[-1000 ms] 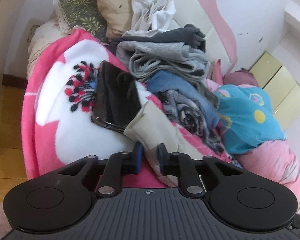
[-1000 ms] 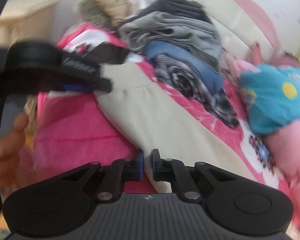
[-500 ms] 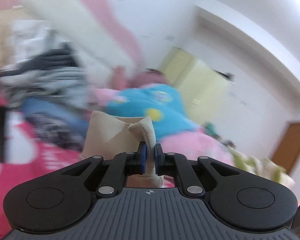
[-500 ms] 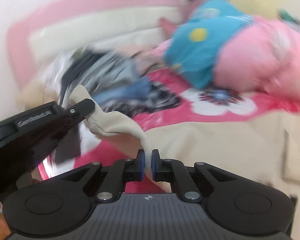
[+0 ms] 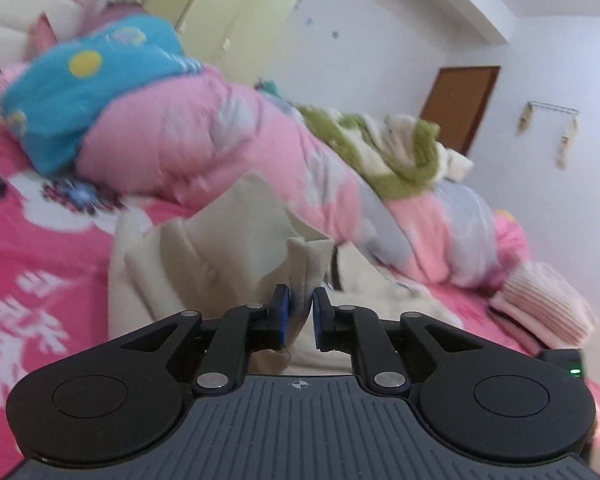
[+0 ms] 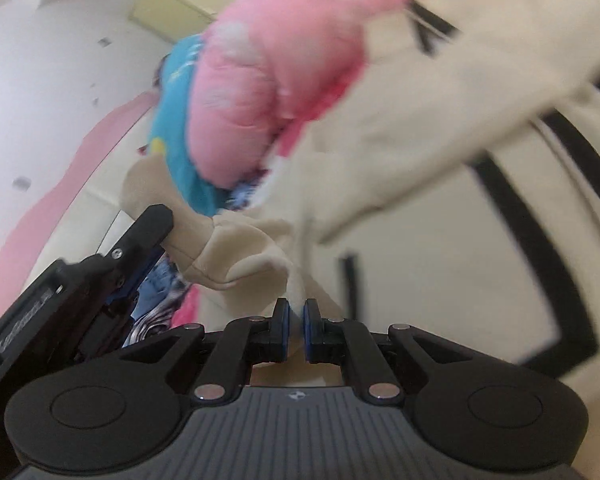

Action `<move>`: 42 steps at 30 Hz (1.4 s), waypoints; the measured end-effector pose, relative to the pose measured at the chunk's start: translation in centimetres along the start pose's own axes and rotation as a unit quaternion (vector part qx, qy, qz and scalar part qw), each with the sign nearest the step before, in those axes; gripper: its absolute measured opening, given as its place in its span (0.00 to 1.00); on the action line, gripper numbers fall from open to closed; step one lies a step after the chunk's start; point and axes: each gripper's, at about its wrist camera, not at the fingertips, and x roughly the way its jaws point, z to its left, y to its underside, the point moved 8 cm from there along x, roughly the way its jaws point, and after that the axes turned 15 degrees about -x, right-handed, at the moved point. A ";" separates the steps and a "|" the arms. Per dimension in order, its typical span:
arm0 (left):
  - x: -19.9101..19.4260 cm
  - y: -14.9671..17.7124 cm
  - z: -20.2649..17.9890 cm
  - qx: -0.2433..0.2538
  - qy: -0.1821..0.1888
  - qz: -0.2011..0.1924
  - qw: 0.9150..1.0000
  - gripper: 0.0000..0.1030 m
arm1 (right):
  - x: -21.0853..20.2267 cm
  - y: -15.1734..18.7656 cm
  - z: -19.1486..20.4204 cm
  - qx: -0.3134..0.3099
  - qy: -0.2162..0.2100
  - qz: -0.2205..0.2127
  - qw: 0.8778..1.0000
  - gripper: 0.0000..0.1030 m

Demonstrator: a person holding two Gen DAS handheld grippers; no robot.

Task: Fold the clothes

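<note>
Gripping a cream garment (image 5: 236, 248) with both tongs, I hold it up above the bed. My left gripper (image 5: 299, 312) has its two blue-padded fingers pinched on a thick folded edge of the cloth, which stands up between them like a small peak. My right gripper (image 6: 295, 320) is likewise clamped on a fold of the same cloth, its pads nearly together with only the fabric between. In the right wrist view the garment (image 6: 440, 184) fills most of the picture, spread wide and blurred, with black stripes (image 6: 540, 160) running across it. A rounded cuff or hem of it bulges just above my right fingers, and the left gripper (image 6: 162, 220) shows there from the side, at the lower left, biting another bunched part of the cloth close by.

Beneath the garment lies a bright pink blanket (image 5: 40, 260) with white flower shapes. Behind it a big pink quilt (image 5: 204, 140) is heaped along the bed, with a blue piece bearing a yellow dot (image 5: 88, 80) lying on its far end. Further along, a green and white blanket (image 5: 400, 152) is crumpled on top, and a striped pink folded cloth (image 5: 540, 300) sits at the right. Beyond the bed are pale yellow cupboard doors (image 5: 228, 12), a white wall and a brown door (image 5: 458, 104).
</note>
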 end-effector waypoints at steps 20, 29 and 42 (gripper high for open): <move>-1.9 -1.2 1.2 -0.026 0.008 -0.030 0.999 0.38 | -1.6 -0.4 -2.7 0.082 -0.009 -0.022 0.996 0.12; 0.5 -0.7 6.0 -0.037 -0.141 -0.003 0.989 0.38 | -3.1 -4.3 -4.1 0.113 0.023 -0.060 0.992 0.29; 1.7 0.1 8.6 -0.090 -0.173 0.039 0.980 0.38 | 4.1 -10.4 -5.1 0.058 0.076 0.026 0.995 0.31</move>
